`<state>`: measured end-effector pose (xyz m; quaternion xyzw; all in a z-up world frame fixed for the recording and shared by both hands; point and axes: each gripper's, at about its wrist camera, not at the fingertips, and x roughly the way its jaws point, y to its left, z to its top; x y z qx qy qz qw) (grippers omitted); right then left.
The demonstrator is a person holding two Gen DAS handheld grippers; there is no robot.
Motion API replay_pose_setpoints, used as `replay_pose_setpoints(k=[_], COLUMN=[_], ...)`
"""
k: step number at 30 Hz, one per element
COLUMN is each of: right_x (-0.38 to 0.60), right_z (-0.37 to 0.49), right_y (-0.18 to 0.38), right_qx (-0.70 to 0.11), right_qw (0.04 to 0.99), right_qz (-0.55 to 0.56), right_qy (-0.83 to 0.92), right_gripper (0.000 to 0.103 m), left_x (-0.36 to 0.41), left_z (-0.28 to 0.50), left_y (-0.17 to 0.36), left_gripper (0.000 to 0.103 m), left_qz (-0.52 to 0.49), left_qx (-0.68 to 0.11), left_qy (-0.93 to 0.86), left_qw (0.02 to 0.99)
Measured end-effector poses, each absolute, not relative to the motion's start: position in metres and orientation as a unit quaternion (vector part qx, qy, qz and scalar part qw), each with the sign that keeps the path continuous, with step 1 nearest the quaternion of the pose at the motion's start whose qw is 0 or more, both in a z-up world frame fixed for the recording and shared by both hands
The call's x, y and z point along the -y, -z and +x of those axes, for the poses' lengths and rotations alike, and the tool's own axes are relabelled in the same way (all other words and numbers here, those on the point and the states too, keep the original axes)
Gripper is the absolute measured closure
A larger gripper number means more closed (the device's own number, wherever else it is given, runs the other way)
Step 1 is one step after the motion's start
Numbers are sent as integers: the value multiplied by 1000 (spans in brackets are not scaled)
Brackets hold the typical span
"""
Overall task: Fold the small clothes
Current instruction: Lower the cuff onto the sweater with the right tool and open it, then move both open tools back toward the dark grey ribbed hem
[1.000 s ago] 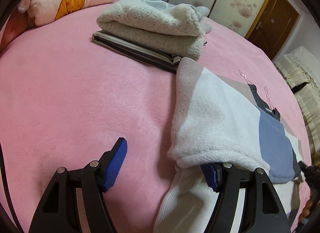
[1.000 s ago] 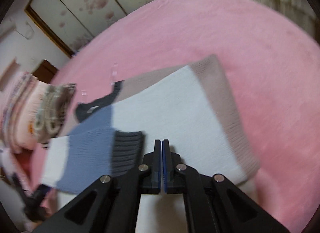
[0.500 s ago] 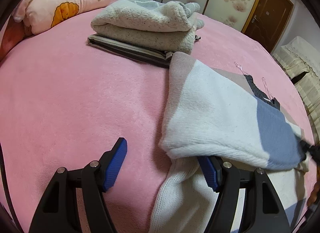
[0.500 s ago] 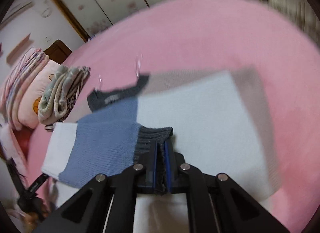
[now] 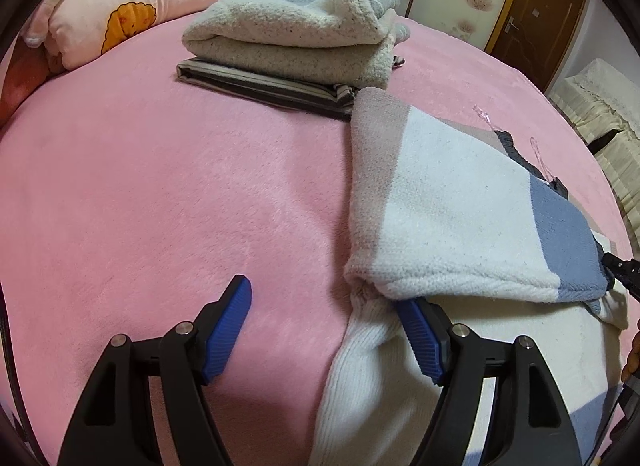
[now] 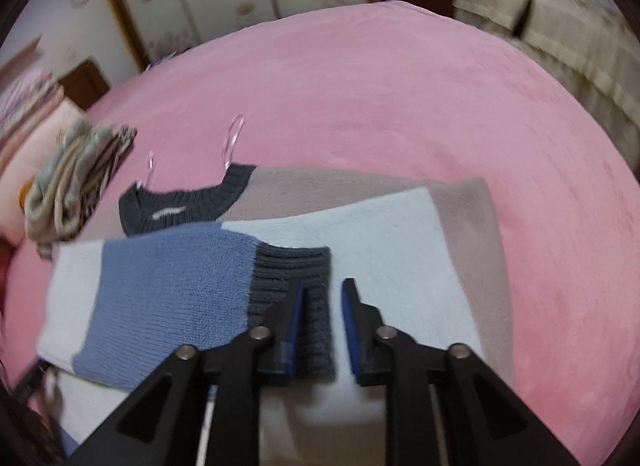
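A small knit sweater [image 5: 452,201] in white, blue, taupe and dark grey lies on the pink bed [image 5: 160,185], with one sleeve [image 6: 176,286] folded across its body. The sleeve's dark grey ribbed cuff [image 6: 300,278] lies flat on the white panel. My right gripper [image 6: 322,306] is open, with the cuff's edge between its jaws. My left gripper [image 5: 328,322] is open wide at the sweater's near left edge; its right finger [image 5: 420,338] sits under the folded sleeve's shoulder, its left finger [image 5: 228,326] over bare bed.
A stack of folded clothes [image 5: 292,33] sits at the far side of the bed [image 6: 76,169]. A pink pillow [image 5: 120,5] lies at the far left. A clear hanger [image 6: 232,141] sticks out by the collar. Wardrobe doors and a brown door stand behind.
My right gripper was shut on the sleeve cuff, carried it left across the sweater, and has now opened, leaving the cuff flat. My left gripper stayed open in place.
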<state>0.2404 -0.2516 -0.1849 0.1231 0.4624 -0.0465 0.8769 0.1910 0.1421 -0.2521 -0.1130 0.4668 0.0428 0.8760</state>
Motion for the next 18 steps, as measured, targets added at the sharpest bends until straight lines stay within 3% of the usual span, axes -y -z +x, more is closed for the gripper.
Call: replay_pose_setpoints(k=[11,18], right_x=[238,231], right_z=[177,140], right_y=[153,146], right_qx=[-427,-428], right_qw=[893,895], right_qz=[141,126], right_qy=[13,8], right_gripper=[79,79], left_x=[-181,-158], left_z=[162,161], left_y=[236,214], left_gripper=[30,30], left_qz=[-159,-144], left_qx=[-451,-440], left_qy=[-101,-72], left_qw=[872,883])
